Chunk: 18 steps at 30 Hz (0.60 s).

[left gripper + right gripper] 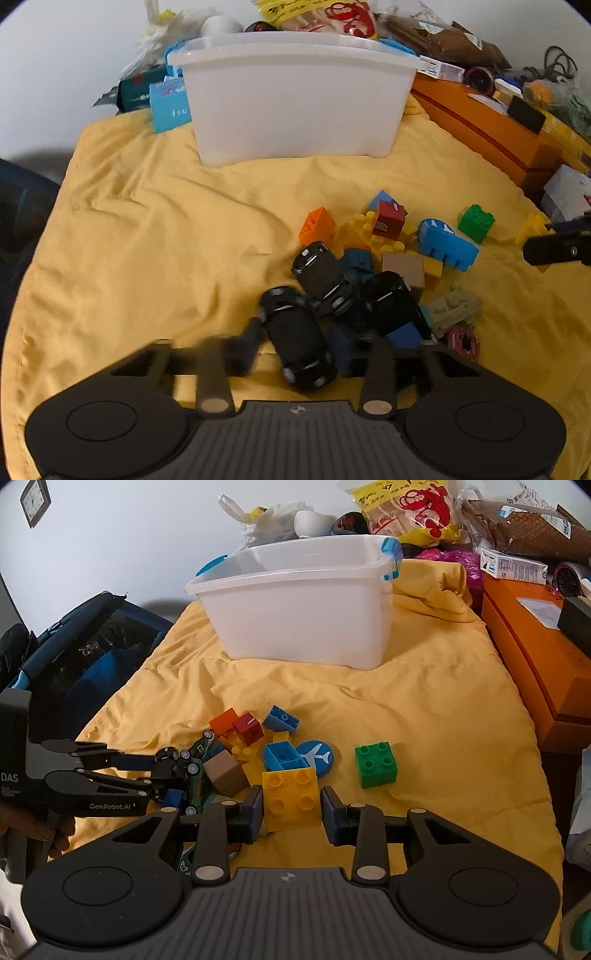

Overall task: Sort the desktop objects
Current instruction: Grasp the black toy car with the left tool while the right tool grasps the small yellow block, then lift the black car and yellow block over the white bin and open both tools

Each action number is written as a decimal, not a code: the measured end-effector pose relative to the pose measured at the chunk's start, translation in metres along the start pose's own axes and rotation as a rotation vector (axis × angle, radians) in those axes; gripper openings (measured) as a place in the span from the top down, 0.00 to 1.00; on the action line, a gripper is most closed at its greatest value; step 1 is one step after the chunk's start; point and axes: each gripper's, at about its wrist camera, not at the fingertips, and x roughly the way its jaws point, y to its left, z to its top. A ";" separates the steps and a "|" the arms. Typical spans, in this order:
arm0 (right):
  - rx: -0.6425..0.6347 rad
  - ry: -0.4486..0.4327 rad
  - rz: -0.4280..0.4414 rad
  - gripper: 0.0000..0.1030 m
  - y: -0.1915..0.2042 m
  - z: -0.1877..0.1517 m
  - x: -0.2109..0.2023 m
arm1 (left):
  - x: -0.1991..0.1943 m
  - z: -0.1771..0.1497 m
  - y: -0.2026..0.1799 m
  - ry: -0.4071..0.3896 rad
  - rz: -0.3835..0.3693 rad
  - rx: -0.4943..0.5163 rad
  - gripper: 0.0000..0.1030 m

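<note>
In the left wrist view a black toy car [299,339] lies upside down on the yellow cloth, and my left gripper [295,332] is shut on it, one finger against each side. Two more black cars [321,277] lie just beyond it, beside a pile of bricks that includes an orange one [316,225] and a blue one [447,243]. In the right wrist view my right gripper [291,808] is shut on a yellow four-stud brick [290,794] low over the cloth. A green brick [376,764] sits to its right. The left gripper [166,771] comes in from the left. The white bin [306,627] stands behind.
An orange box [535,657] with small items on top lines the right side. A dark blue bag [92,653] sits off the cloth's left edge. Snack bags [406,509] and packets crowd behind the bin. A person's hand [40,830] holds the left gripper's handle.
</note>
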 end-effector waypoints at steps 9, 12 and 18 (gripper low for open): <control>0.002 0.000 0.003 0.64 0.001 -0.003 -0.001 | -0.004 -0.010 0.007 0.031 0.000 0.007 0.61; -0.002 0.004 0.006 0.64 0.002 -0.003 0.000 | -0.008 -0.010 0.005 0.010 -0.015 0.023 0.69; 0.003 -0.011 0.007 0.64 0.003 0.000 -0.002 | -0.024 -0.005 0.011 -0.037 -0.025 -0.010 0.69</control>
